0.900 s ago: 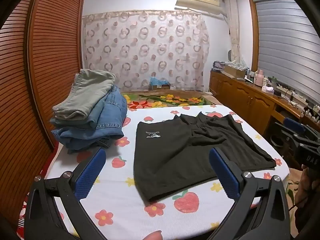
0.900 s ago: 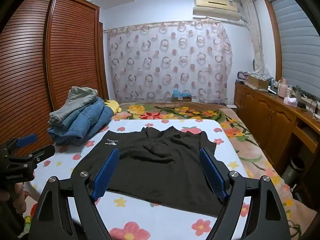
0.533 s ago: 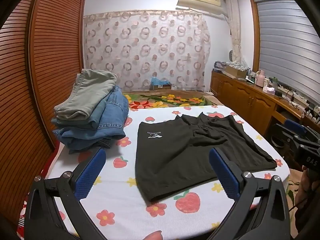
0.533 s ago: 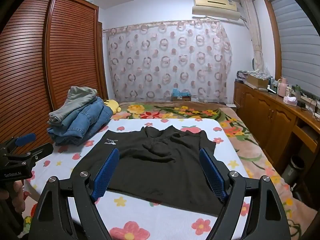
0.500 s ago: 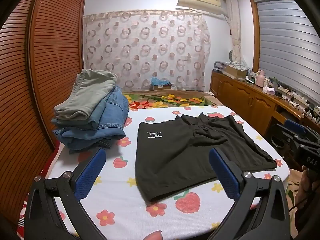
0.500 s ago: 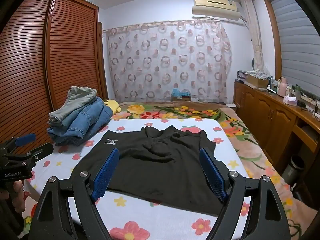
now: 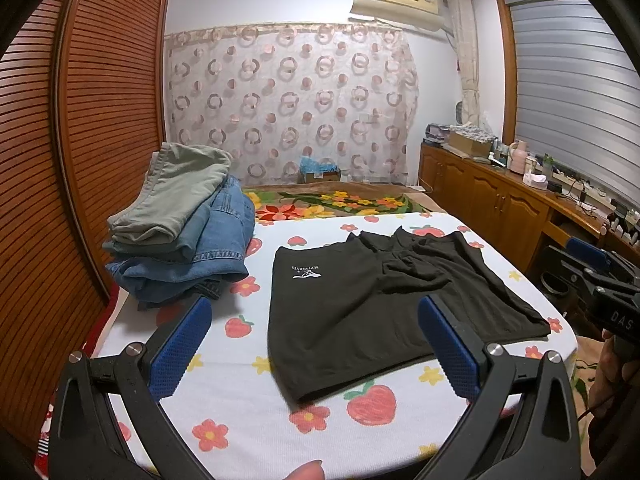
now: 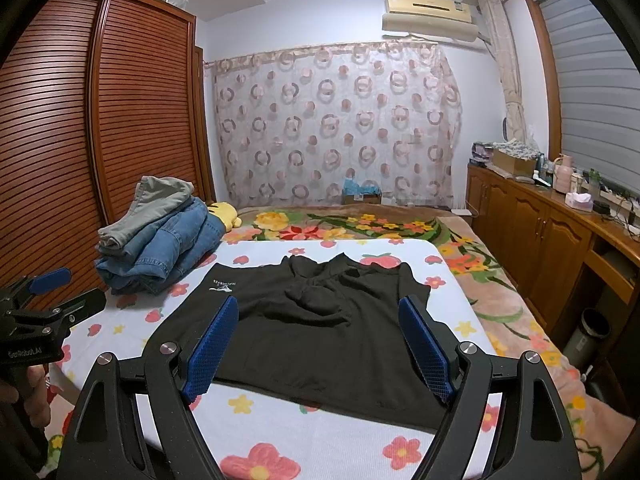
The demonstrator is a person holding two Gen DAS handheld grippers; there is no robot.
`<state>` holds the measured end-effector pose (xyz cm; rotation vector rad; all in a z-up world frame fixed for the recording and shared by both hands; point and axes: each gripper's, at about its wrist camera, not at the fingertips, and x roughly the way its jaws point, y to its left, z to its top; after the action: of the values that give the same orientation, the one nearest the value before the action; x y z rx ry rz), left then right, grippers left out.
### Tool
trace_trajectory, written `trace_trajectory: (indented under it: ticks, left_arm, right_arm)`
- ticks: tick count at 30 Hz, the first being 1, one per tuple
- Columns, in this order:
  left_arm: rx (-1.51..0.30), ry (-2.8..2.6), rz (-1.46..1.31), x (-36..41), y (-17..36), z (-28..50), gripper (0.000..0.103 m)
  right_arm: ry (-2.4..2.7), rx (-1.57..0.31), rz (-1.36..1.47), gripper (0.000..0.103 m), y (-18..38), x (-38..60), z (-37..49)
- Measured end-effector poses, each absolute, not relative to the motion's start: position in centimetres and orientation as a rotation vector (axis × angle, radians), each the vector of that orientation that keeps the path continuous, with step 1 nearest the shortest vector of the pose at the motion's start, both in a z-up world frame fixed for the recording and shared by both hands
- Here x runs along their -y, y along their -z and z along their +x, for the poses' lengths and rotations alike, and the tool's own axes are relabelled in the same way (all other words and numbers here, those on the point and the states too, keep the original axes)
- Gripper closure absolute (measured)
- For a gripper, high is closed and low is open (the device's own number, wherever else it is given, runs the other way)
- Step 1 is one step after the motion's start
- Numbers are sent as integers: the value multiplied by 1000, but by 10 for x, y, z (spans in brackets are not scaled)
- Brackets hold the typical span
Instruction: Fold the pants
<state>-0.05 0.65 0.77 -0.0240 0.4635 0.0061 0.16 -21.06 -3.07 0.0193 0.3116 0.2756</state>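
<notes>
Black pants with a small white logo lie spread flat on the fruit-and-flower print sheet, rumpled at the far end. My left gripper hovers open over the bed's near edge, nothing between its blue pads, the pants' near left corner ahead of it. In the right wrist view the pants fill the gap ahead of my right gripper, which is also open and empty. Each gripper shows at the edge of the other's view, held by a hand.
A stack of folded jeans and a grey-green pair sits at the bed's far left, against the slatted wardrobe. Wooden cabinets with clutter on top run along the right. A dark bin stands on the floor by them.
</notes>
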Motion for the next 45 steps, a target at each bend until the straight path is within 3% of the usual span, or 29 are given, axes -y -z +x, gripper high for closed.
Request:
trace_trajectory:
  ticks: [45]
  left_arm:
    - [-453, -10, -24, -4, -14, -9, 0]
  right_arm:
    - [-276, -302, 19, 19, 33, 210, 0]
